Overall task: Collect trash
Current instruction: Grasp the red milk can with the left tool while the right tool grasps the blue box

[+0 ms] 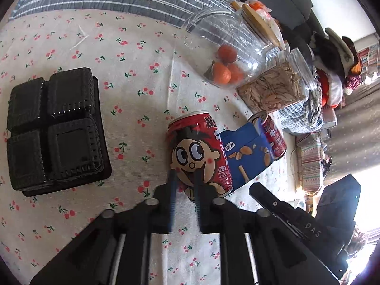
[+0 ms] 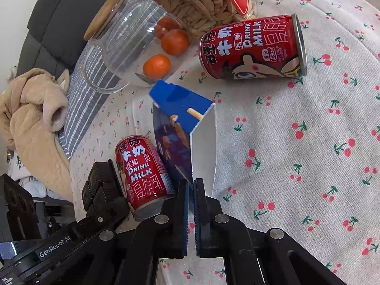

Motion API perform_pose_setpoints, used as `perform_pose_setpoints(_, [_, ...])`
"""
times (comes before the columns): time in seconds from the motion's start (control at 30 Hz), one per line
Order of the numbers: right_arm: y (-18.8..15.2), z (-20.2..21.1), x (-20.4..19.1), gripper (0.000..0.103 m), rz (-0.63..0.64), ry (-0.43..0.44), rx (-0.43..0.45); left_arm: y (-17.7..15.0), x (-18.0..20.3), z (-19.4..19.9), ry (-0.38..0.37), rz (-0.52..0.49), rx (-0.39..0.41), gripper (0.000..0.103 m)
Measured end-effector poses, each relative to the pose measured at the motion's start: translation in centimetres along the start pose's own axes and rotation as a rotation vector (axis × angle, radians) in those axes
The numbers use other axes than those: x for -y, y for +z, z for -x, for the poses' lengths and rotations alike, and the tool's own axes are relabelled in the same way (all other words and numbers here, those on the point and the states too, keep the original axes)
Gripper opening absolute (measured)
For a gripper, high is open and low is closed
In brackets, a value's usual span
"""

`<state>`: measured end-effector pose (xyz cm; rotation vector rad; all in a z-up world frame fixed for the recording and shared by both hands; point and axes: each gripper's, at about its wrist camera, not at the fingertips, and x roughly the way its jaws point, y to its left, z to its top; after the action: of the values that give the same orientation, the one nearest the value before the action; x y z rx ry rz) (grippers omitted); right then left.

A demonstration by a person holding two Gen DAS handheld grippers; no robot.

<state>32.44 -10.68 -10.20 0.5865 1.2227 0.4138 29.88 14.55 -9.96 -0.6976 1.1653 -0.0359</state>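
Observation:
In the left wrist view, a red milk can with a cartoon face lies on the cherry-print cloth just ahead of my left gripper; its blue fingers stand a can's width apart and look open, low against the can. A blue snack box leans beside it, with a second red can behind. In the right wrist view, my right gripper is shut on the edge of the opened blue snack box. One red can lies at its left, another farther off.
A black plastic tray sits at the left. A clear jar with small oranges and a container of seeds lie beyond the cans. The left gripper's body is by the near can. A beige cloth hangs off the table edge.

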Motion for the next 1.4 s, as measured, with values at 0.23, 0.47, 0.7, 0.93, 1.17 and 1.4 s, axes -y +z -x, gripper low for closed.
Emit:
perform_pose_setpoints(0.23, [0.6,1.0,0.0,0.003,0.014,0.003,0.014,0.2,0.5,-1.1,-0.068,0.082,-0.001,0.085])
perform_pose_setpoints(0.47, [0.9,0.3,0.3,0.011,0.0,-0.016,0.016,-0.1,1.4,-3.3,0.018,0.022,0.009,0.077])
perform_pose_setpoints(0.7, [1.6,-0.7,2.6,0.035,-0.097,0.026,0.016,0.0,1.6,-3.6,0.042,-0.026,0.007,0.065])
perform_pose_setpoints(0.93, [2.0,-2.3,2.6,0.013,-0.097,0.007,0.002,-0.1,1.8,-2.8,0.038,-0.032,0.012,0.065])
perform_pose_setpoints(1.17, [2.0,-0.1,0.4,0.003,-0.031,0.017,0.032,-0.4,2.6,-1.1,0.013,-0.056,0.027,0.059])
perform_pose_setpoints(1.4, [1.5,2.1,0.2,0.002,-0.016,-0.003,0.066,-1.5,4.1,0.2,-0.013,-0.095,0.033,0.056])
